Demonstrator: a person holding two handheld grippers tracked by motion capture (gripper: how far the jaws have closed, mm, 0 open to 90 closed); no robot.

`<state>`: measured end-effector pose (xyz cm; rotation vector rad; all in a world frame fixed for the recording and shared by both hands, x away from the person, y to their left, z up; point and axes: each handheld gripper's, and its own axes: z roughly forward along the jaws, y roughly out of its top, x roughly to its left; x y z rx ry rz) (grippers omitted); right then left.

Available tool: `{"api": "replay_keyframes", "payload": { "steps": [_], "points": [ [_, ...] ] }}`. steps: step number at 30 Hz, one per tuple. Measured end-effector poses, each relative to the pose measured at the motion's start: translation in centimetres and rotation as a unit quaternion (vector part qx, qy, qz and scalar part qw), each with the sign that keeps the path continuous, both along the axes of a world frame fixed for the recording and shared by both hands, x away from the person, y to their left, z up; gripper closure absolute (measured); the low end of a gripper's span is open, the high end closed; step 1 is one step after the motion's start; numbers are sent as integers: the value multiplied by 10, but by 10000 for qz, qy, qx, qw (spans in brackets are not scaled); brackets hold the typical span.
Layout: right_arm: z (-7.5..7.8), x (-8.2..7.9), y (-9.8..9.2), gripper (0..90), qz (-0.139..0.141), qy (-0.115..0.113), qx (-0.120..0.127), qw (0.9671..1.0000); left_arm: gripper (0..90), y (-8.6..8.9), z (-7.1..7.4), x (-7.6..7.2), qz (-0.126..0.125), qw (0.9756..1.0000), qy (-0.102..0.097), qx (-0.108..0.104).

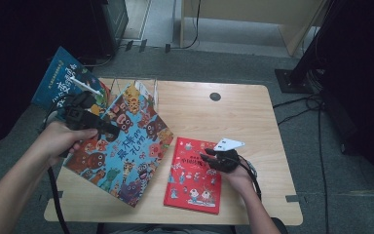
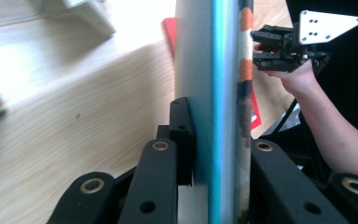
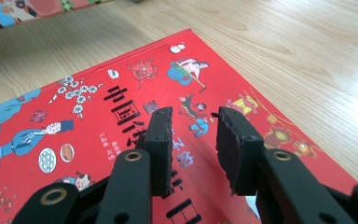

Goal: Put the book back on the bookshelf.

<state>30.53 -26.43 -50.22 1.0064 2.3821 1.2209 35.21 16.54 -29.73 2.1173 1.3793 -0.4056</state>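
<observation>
High view, large blue hardcover picture book with cartoon monsters (image 1: 121, 146), tilted over wooden bench (image 1: 233, 112), pinched by left tool (image 1: 108, 127), right tool (image 1: 209, 157) spread above flat red picture book (image 1: 195, 178), three books counted, third blue one (image 1: 61, 78) behind.

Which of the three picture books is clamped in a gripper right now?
The large blue monster-covered book, pinched at its edge by the left gripper. The red book lies flat; the other blue book stands behind.
</observation>
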Motion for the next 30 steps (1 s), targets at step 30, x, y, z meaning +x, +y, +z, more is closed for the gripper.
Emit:
{"api": "replay_keyframes", "payload": {
  "steps": [30],
  "points": [
    [-4, 7, 12, 659, 247, 119, -268, 9993, 807, 123, 31, -19, 1353, 9907, -128, 39]
  ]
}}
